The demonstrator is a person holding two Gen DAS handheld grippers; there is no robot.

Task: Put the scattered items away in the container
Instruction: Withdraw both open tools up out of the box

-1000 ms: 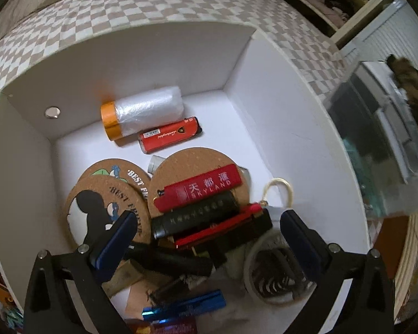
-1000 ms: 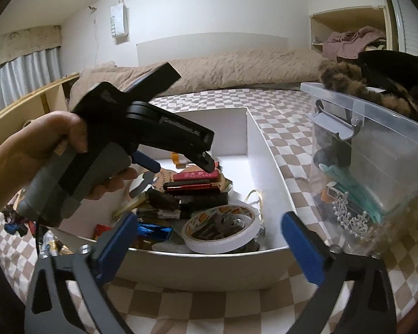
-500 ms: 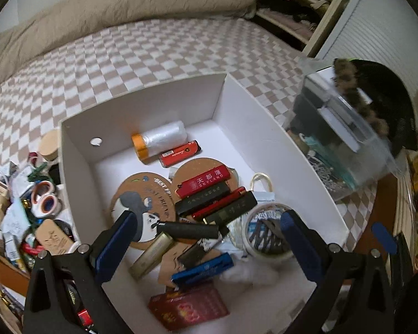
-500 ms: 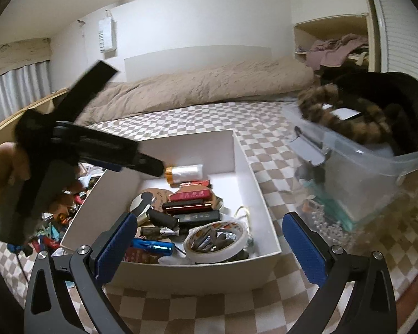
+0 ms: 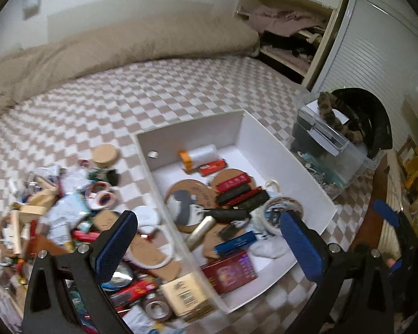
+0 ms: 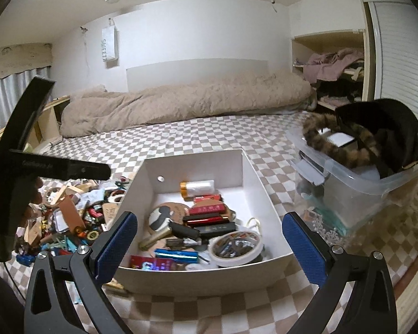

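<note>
The bed point(image 6: 181, 142), under a brown-and-white checked cover, carries everything; a beige duvet point(image 6: 181, 103) is bunched along its far edge. On the right a clear bin point(image 6: 356, 194) stands beside the box, with a black hat point(image 6: 387, 128) and a fur band point(image 6: 337, 144) on top. The white box point(image 6: 197, 278) sits open in the middle of the cover, partly filled. Left of the box, touching its wall, lies the pile point(image 5: 55, 211) of loose items: paper, wood blocks, tape rolls, cork pieces, a round wooden lid. In the box: a film roll point(image 6: 197, 188) with an orange core at the far wall, cork coasters point(image 5: 189, 200), red and black flat cases point(image 6: 209, 217) stacked mid-floor, a tape roll point(image 6: 235, 246) at the near right, a blue bar point(image 6: 175, 253), a red packet point(image 5: 228, 271) at the near wall. Left gripper point(image 5: 209, 239): raised over the box's near-left wall, jaws spread wide, nothing between them. Right gripper point(image 6: 209, 239): hangs in front of the box's near wall, jaws likewise spread, holding nothing. In the right wrist view a hand point(image 6: 30, 194) grips the left tool's handle at the far left, above the pile.
</note>
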